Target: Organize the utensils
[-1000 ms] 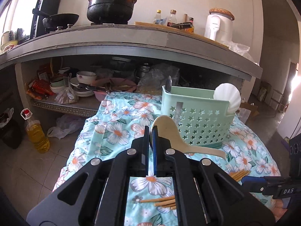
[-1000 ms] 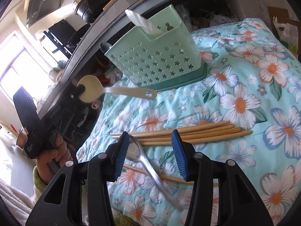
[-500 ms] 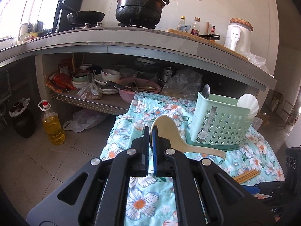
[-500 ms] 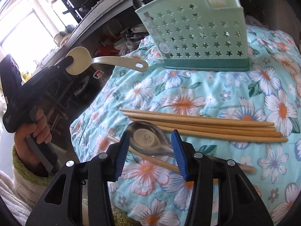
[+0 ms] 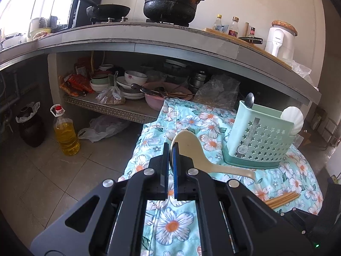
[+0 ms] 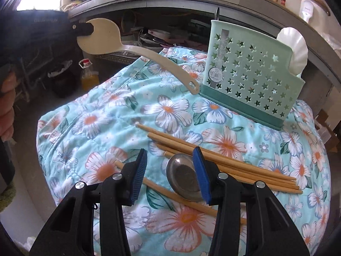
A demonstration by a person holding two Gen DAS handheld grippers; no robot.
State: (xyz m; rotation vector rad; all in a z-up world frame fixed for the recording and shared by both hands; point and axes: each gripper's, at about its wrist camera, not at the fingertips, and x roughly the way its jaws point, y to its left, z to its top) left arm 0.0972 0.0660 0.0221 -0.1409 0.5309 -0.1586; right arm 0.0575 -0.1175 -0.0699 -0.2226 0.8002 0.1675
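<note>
While the green basket [image 6: 251,74] holds a white ladle [image 6: 295,49], the left hand-held gripper [image 5: 169,151] clamps a beige paddle [image 5: 191,149]; the right hand-held gripper [image 6: 170,170] gapes.

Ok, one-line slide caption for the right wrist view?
Open right gripper over metal spoon and chopsticks; left gripper holds rice paddle.

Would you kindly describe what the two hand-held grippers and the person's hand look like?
Both are matte black plastic with triangular cut-outs, silver round bolts and blue ribbed pads. The left hand-held gripper and right hand-held gripper look like the same model. The left hand is bare, with a fuzzy green cuff below it. No cables show.
</note>
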